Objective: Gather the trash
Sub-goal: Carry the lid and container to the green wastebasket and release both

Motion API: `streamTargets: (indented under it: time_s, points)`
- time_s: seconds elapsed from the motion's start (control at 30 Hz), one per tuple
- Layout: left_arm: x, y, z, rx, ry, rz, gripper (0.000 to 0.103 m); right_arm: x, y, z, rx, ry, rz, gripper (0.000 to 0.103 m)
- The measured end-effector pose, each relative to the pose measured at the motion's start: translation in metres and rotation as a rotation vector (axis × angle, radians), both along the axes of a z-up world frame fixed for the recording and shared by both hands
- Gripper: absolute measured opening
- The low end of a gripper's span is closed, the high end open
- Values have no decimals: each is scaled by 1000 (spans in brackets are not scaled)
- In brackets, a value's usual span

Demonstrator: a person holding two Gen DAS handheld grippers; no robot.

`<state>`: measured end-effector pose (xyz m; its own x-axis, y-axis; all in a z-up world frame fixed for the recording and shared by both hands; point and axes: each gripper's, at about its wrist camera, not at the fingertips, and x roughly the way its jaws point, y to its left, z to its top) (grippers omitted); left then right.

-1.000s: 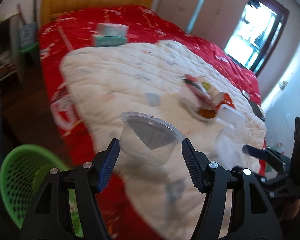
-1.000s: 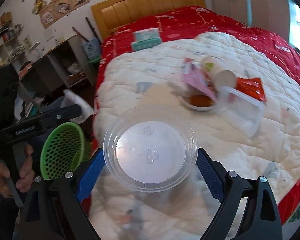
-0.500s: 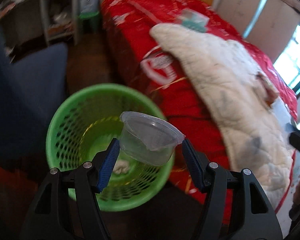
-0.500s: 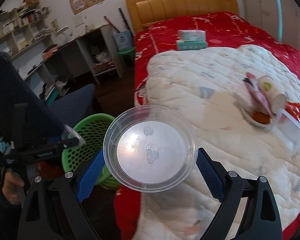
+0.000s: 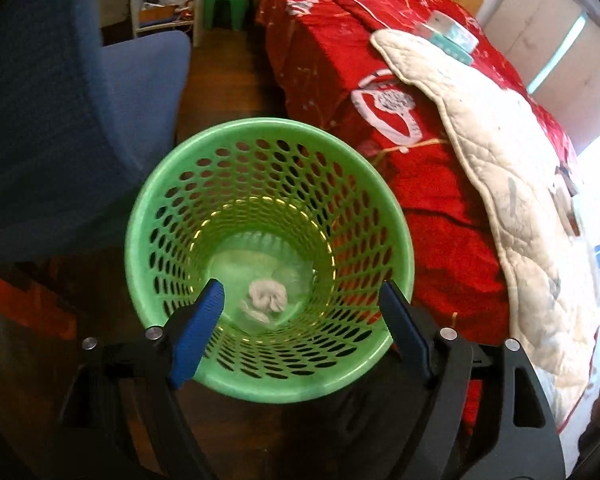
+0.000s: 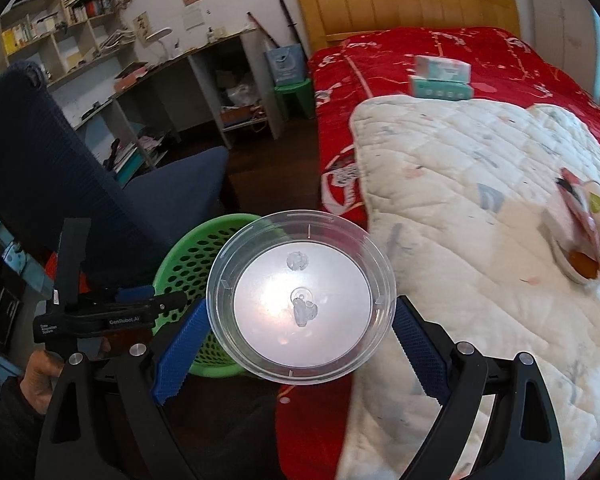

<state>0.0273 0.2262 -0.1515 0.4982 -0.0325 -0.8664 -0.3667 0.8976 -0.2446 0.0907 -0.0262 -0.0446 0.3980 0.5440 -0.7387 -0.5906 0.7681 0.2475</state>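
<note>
Left gripper (image 5: 302, 300) spread wide, holding nothing, above green basket (image 5: 148, 208) with crumpled tissue (image 5: 268, 295) inside; right gripper (image 6: 298, 320) clamps clear plastic lid (image 6: 300, 300) beside the bed (image 6: 480, 208)

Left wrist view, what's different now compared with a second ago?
The left tool swung from over the bed to above the green basket and opened; the clear cup it held is gone from between its fingers, with something faint and clear in the basket bottom beside a crumpled tissue. The right tool still grips the clear lid.
</note>
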Motion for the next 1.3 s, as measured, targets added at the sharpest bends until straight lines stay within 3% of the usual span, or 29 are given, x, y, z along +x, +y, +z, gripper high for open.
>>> streamTargets:
  time_s: [0.53,0.87,1.07,1.3]
  points:
    - [-55,42,40,43,-88,133,79,-8,97,-35,-50,73,174,88]
    - [-64,51,42,26,-99,156,79,-10,137,-58,-66,109,232,91]
    - [-60,46,43,19,-105,148,79,-14,133,-52,-53,97,224,91]
    - [-46,24,54,33,-123,91,79,-13,93,-41,-67,60,174,91]
